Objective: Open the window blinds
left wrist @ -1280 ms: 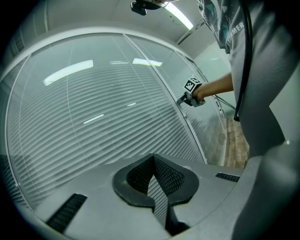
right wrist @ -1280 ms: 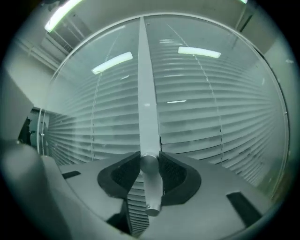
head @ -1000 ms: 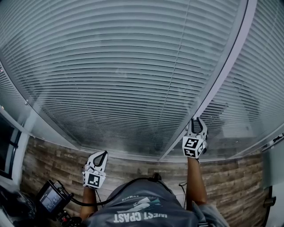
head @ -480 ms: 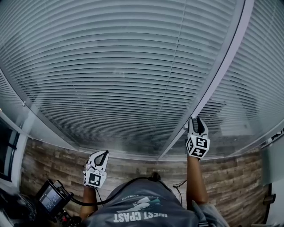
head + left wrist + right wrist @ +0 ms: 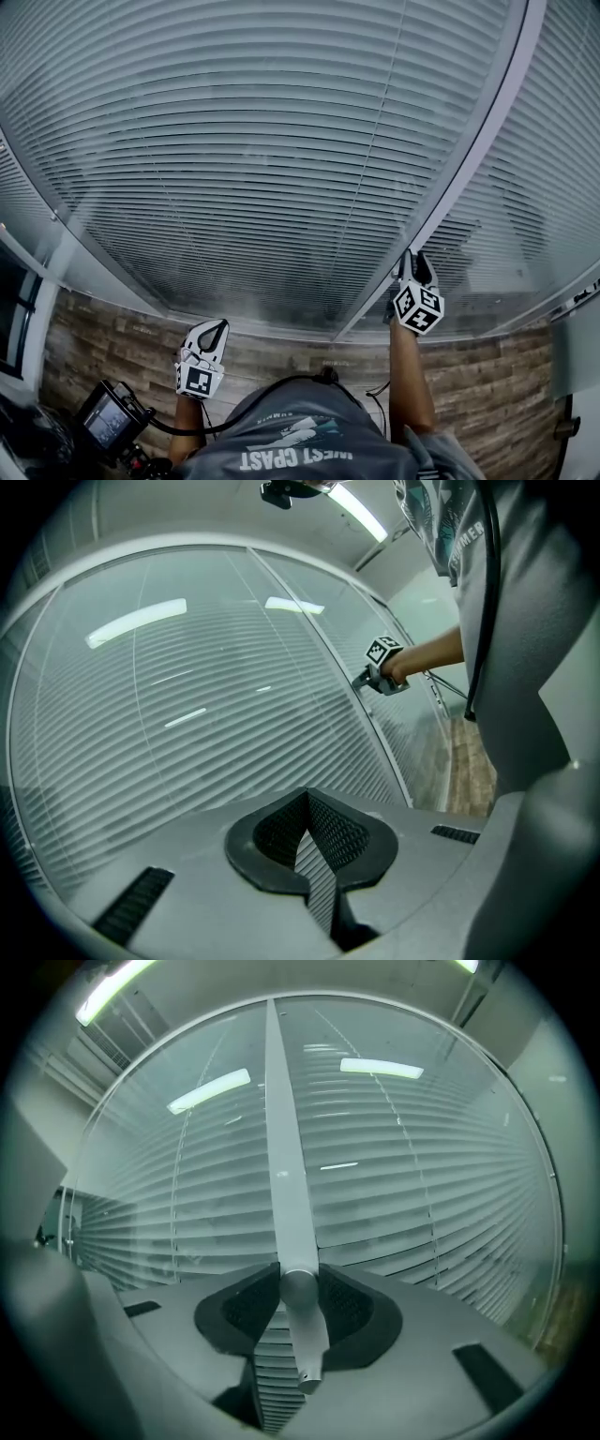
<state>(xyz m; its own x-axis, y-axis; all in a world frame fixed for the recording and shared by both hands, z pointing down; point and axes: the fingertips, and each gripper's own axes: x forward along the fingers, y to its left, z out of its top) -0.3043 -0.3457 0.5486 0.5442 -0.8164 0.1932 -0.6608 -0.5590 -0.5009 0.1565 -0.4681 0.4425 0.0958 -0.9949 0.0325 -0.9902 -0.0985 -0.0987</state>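
Barely started: clamping the wand (image 5: 284, 1166) in the right gripper (image 5: 298, 1288), just in front of the blinds (image 5: 262, 150), apparently shut across the window. Holding the left gripper (image 5: 305, 832) low, pressed together on nothing. Left to do: twisting the wand to tilt the slats open
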